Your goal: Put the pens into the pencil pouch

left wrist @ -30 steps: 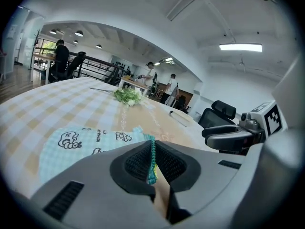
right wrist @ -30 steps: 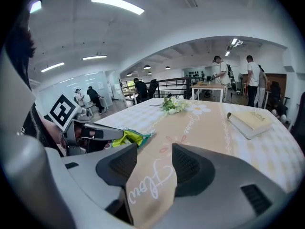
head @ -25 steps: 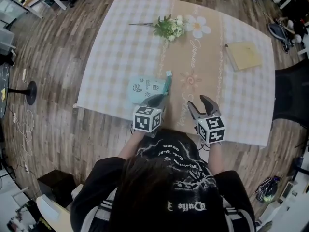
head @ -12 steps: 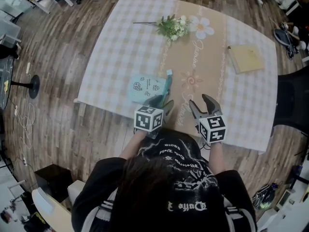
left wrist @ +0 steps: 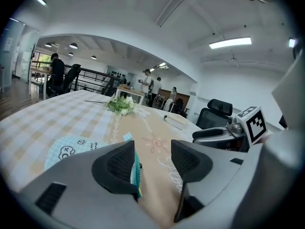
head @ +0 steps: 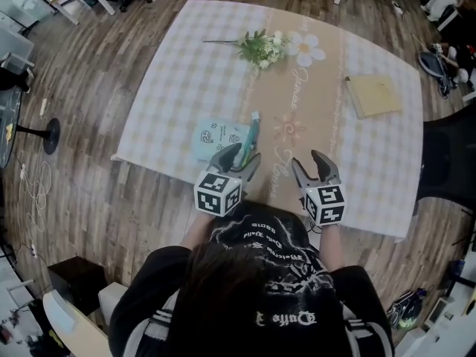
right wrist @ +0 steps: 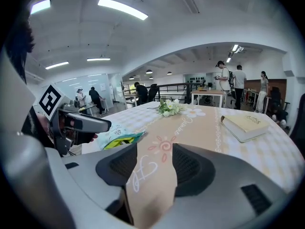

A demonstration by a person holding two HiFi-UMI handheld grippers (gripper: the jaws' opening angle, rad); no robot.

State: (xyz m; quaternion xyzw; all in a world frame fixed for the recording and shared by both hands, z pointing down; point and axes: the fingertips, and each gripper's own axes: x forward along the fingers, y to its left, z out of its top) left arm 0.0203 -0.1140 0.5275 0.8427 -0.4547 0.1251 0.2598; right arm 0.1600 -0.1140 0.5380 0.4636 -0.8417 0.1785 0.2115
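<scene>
Released and empty at the left gripper point(head: 239, 157): just been opening, now spread wide, with only bare table runner point(head: 297, 103) showing in the gap and a teal strip point(left wrist: 136, 171) just beyond the left pad, beside rather than between. Likewise slack at the right gripper point(head: 310, 161): parted, nothing inside, hovering over the runner close to the table's near edge. Just ahead of the left tips, lying flat, the pale blue pencil pouch point(head: 216, 134), with that teal strip along its right side and a yellow-green patch point(right wrist: 119, 141) at the end facing the right gripper; hard to tell whether pen, lining or zip. No loose pen to be made out anywhere on the cloth. Further out, a sprig of flowers point(head: 262, 44) and a book point(head: 374, 94), both well apart from the pouch. Probably a letting-go at the pouch's edge, so: draw the left tips up and back with the pads kept wide apart, to avoid catching the fabric and dragging the pouch toward the table edge. Check before leaving that nothing sticks out of the mouth; if something does, pin the pouch with the left pads and nudge the end in with the right. Approach low and along the pouch's long side, not across it.
</scene>
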